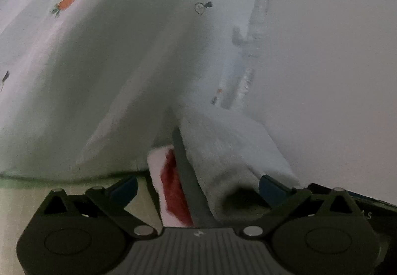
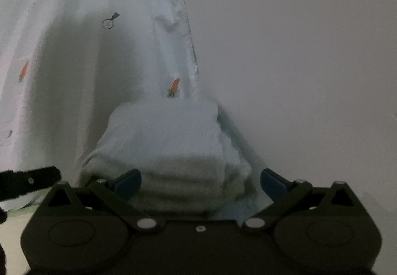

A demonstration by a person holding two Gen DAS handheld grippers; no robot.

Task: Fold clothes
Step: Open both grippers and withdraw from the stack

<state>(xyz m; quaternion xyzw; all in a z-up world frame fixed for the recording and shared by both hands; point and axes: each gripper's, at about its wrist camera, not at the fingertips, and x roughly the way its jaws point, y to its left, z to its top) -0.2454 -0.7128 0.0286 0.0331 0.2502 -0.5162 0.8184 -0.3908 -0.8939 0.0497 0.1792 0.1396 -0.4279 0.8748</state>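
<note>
Red-marked label [image 1: 173,188] shows only from left wrist.

looks like a home, a bedroom or laundry corner by the feel of it. a white sheet [image 1: 74,63] printed with little orange carrots [image 1: 68,1] covers the surface, the sort of cloth found on a household bed. a plain pale wall [image 2: 297,51] rises right behind it. soft white knitted clothing [image 2: 168,140] lies on the sheet. light is dim, indoor.
</note>
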